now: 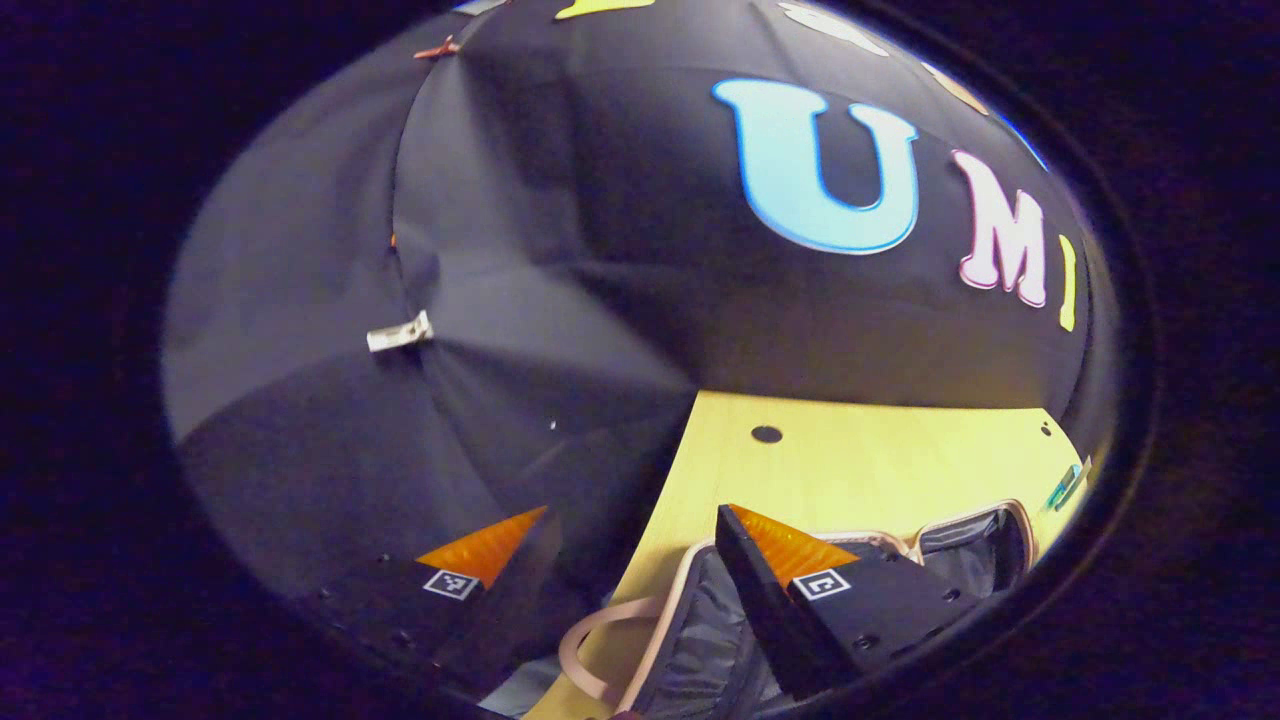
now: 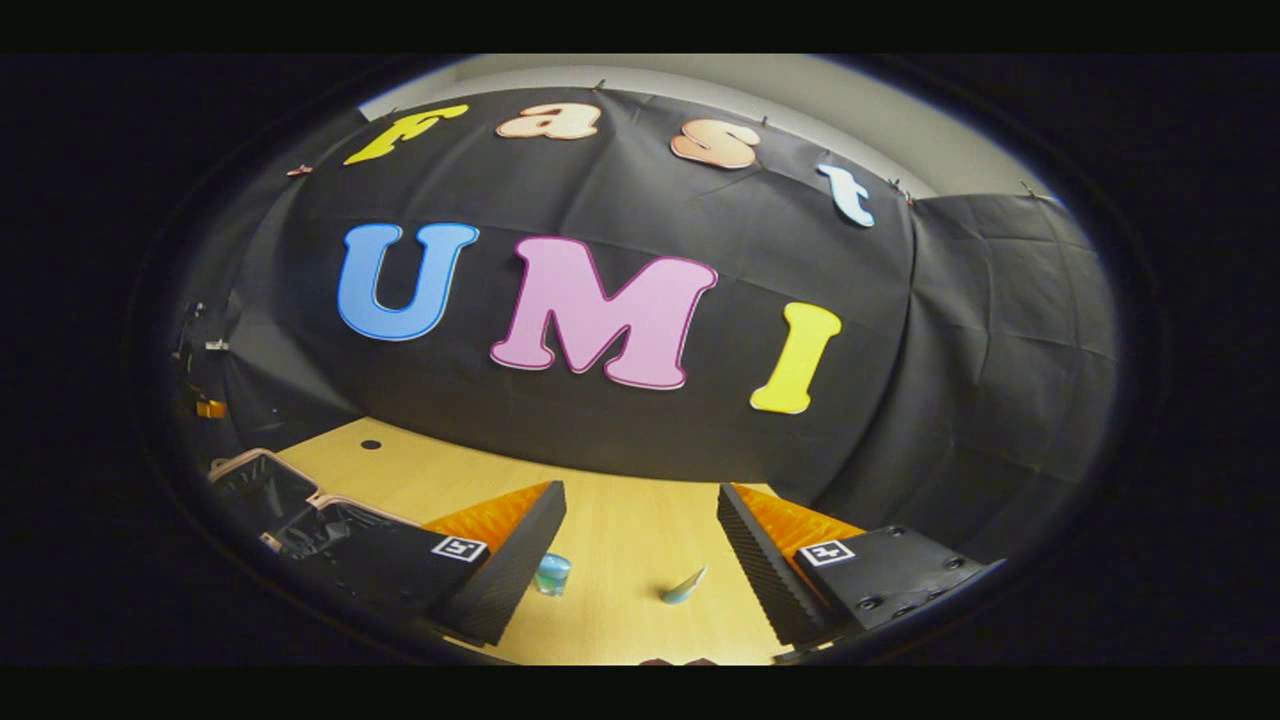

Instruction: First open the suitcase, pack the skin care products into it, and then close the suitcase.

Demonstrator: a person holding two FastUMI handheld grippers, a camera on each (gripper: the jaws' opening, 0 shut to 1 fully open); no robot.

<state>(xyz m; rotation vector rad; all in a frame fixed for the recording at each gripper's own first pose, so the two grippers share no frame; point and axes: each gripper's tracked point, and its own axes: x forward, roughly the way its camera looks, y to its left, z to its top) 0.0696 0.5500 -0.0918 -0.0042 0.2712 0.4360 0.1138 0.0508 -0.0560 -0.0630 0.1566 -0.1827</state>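
Note:
The suitcase [image 1: 975, 545] lies open on the wooden table, pink-rimmed with a dark grey lining and a pink handle loop [image 1: 585, 650]. My left gripper [image 1: 635, 540] hangs open above its near half, nothing between the fingers. In the right gripper view the open suitcase [image 2: 265, 490] sits at the far left. My right gripper [image 2: 640, 510] is open over the table, nothing held. Between its fingers, on the table farther off, stand a small teal jar [image 2: 551, 574] and a teal tube [image 2: 685, 586]. Another teal item [image 1: 1065, 487] lies at the table's right edge.
The light wooden table [image 2: 620, 540] has a round cable hole [image 1: 766, 434] near the back. Black cloth walls close the booth behind and on both sides. An orange item [image 2: 210, 408] shows at the far left by the wall.

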